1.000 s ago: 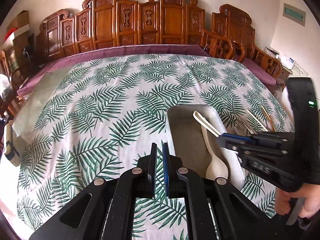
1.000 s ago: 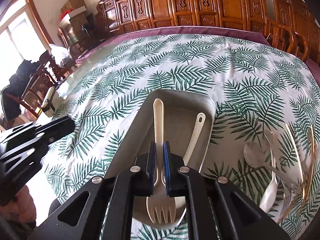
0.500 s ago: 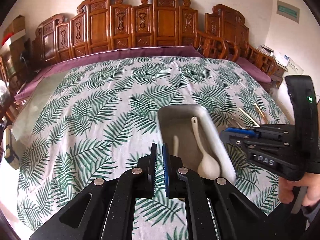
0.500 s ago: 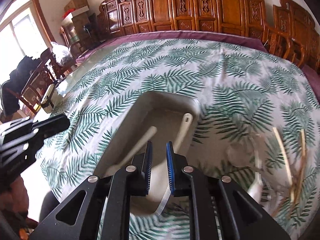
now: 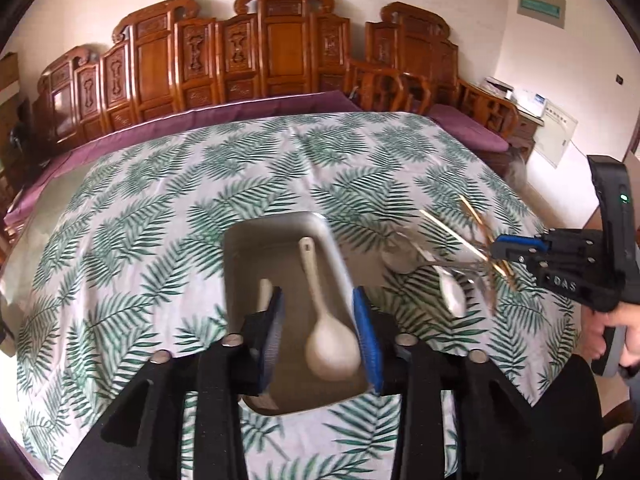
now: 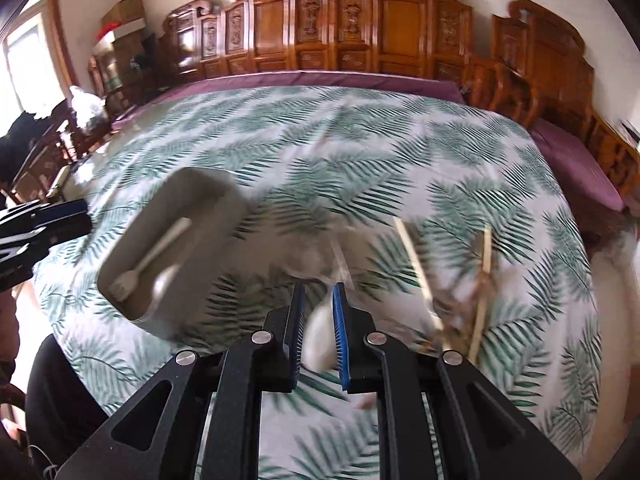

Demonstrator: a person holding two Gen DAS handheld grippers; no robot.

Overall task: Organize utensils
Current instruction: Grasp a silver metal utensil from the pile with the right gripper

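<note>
A grey tray (image 5: 276, 224) sits on the leaf-print tablecloth and holds a cream spoon (image 5: 326, 344) and a cream fork (image 6: 132, 276). My left gripper (image 5: 318, 332) is open above the tray's near end, its jaws on either side of the spoon's bowl. My right gripper (image 6: 318, 320) is open and empty over the cloth right of the tray (image 6: 188, 196), above a blurred white spoon (image 6: 318, 344). It also shows in the left wrist view (image 5: 516, 246). Metal spoons (image 5: 452, 292) and golden chopsticks (image 5: 452, 232) lie loose right of the tray.
The round table (image 5: 160, 200) is ringed by carved wooden chairs (image 5: 280, 48). The chopsticks (image 6: 416, 268) lie in a blurred pile to the right in the right wrist view. The table's near edge is close below both grippers.
My right gripper let go of the cream fork into the tray, opened and swung right toward the loose utensils. My left gripper opened and moved right over the tray.
</note>
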